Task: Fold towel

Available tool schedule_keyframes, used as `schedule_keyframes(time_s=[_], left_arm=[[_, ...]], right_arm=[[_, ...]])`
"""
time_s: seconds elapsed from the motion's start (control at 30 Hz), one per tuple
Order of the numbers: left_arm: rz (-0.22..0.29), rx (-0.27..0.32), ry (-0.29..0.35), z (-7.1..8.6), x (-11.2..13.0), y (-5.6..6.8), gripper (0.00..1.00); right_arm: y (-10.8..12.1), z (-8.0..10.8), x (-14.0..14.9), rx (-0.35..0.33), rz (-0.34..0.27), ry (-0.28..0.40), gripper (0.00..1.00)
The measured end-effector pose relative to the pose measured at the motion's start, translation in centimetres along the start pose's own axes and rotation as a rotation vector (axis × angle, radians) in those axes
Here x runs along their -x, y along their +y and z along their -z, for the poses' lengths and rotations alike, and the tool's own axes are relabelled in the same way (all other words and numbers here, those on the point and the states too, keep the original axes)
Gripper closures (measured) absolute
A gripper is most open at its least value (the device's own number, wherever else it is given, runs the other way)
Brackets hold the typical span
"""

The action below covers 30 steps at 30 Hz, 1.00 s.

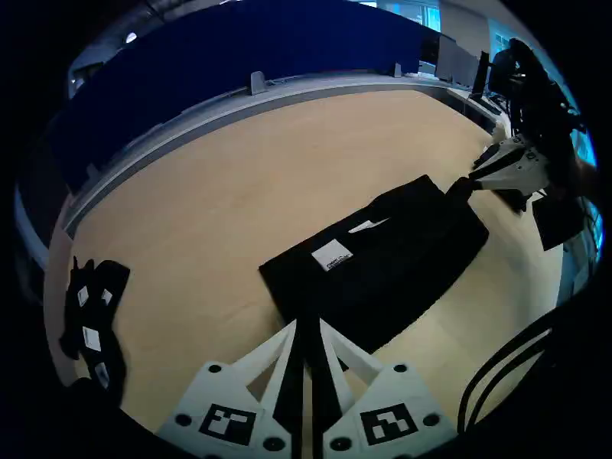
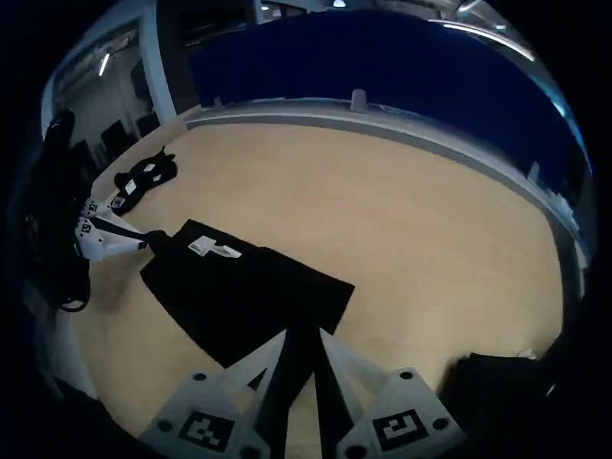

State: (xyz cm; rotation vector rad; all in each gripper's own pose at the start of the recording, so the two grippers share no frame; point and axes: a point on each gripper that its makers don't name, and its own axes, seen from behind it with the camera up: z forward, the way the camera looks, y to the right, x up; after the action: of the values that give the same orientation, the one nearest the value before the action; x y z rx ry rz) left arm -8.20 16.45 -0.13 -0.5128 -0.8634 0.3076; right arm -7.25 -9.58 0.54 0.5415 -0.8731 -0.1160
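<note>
Closest to the lens, my left gripper (image 1: pixel 306 338) is clenched on the near end of the black towel (image 1: pixel 398 252); the right gripper (image 1: pixel 464 184) pinches its far right corner. The towel lies flat in the middle of the table (image 1: pixel 229 191) as a long band, label up — already doubled once, I judge. Left to do — bringing the two ends together and squaring the edges.

The left gripper view looked low and close along the towel (image 1: pixel 382 260) on the desk (image 1: pixel 229 191). The right gripper view faced back from its opposite end, sharing towel and desk.
</note>
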Motion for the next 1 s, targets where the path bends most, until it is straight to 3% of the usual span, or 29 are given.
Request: schedule_keyframes(time_s=[0.43,0.7,0.83,0.97,1.0], left_arm=[[0.026,-0.026,-0.019,-2.0,0.2,-0.6,0.86],[0.035,-0.045,-0.014,-2.7,0.1,-1.3,0.73],[0.042,-0.058,-0.018,-2.8,0.2,-1.9,0.53],[0.057,-0.065,-0.026,-2.9,0.4,-2.3,0.2],[0.06,-0.067,-0.026,-2.9,0.4,-2.4,0.17]], right_arm=[[0.8,-1.7,0.6,0.04,-0.031,-0.01,0.76],[1.3,-2.5,0.6,0.072,-0.042,-0.004,0.68],[1.6,-2.6,0.5,0.085,-0.041,-0.004,0.46],[1.9,-2.8,0.5,0.104,-0.029,-0.006,0.38],[2.0,-2.8,0.6,0.111,-0.024,-0.007,0.36]])
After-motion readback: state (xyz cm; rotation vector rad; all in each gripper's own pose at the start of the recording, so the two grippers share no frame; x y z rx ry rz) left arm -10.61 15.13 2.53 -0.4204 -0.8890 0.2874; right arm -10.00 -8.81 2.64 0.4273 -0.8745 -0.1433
